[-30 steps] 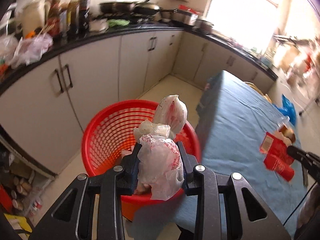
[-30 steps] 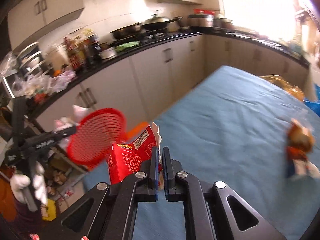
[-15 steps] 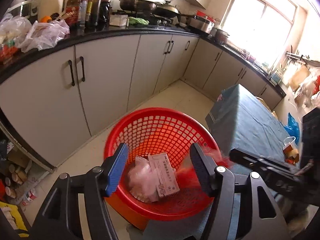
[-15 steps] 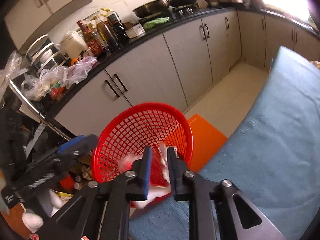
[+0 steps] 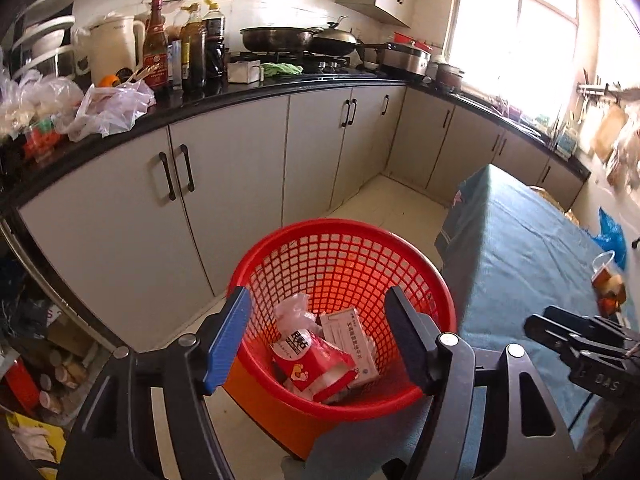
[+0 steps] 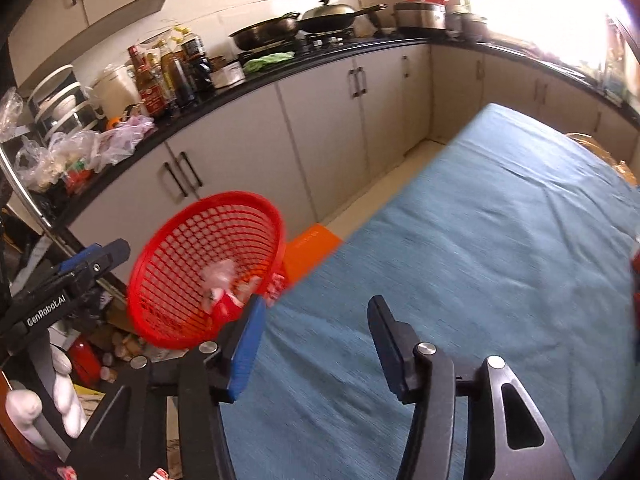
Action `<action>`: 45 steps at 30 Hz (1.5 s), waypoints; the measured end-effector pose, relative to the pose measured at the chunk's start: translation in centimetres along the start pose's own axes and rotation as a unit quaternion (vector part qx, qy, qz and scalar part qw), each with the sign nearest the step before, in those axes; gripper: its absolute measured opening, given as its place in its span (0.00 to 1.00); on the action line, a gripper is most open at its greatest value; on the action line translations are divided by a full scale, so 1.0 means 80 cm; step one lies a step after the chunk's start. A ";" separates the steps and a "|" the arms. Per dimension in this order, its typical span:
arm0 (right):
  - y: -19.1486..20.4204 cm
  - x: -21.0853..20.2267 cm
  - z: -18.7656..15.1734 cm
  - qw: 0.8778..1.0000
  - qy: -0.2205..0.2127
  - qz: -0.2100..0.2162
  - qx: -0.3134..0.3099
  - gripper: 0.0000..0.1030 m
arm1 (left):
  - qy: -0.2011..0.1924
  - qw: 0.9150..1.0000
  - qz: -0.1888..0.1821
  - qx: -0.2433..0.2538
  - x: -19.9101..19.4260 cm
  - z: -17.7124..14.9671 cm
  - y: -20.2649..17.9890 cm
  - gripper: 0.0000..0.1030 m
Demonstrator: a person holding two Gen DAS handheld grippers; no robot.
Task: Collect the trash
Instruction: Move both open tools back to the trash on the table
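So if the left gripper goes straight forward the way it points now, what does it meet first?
Probably the trash in the red basket: the opening, empty left gripper frames the red packet and white box. Depth is unclear, though.

Table [image 6: 500, 260] draped in a blue cloth [image 5: 520, 248], seen from both wrists; most of its top is bare. Near its far right edge lie a small cup-like piece of litter [image 5: 606, 276] and a blue plastic bag [image 5: 612, 236]. Tiled floor [image 5: 384, 200] beside the table carries a red mesh basket [image 5: 344, 252] on an orange base [image 6: 310, 244].
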State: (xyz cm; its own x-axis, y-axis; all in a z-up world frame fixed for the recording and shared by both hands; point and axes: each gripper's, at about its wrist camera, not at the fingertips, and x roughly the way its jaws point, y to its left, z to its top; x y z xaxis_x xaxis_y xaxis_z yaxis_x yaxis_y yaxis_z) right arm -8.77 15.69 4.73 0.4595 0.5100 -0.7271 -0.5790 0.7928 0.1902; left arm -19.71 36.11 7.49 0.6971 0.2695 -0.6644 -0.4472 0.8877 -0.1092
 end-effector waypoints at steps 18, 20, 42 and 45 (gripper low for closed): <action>-0.098 -0.109 -0.076 0.993 -0.044 -0.097 0.048 0.70 | -0.070 0.996 0.013 0.052 -0.069 -0.029 -0.080 0.86; -0.110 -0.124 -0.086 0.992 -0.051 -0.105 0.055 0.72 | -0.078 0.995 0.011 0.060 -0.077 -0.031 -0.091 0.88; -0.382 -0.264 -0.226 0.937 -0.069 -0.212 0.268 0.76 | 0.018 0.949 -0.231 0.215 -0.039 -0.060 -0.372 0.95; -0.398 -0.258 -0.223 0.936 -0.070 -0.208 0.274 0.76 | 0.027 0.931 -0.253 0.263 -0.027 -0.064 -0.430 0.95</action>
State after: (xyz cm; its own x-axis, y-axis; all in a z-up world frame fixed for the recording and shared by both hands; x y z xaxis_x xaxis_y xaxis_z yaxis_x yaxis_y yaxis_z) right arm -11.81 -26.00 1.91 0.6747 0.1279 -0.7269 0.0847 0.9649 0.2484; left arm -8.72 3.06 8.92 0.7087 -0.2386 -0.6640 0.2760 0.9598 -0.0503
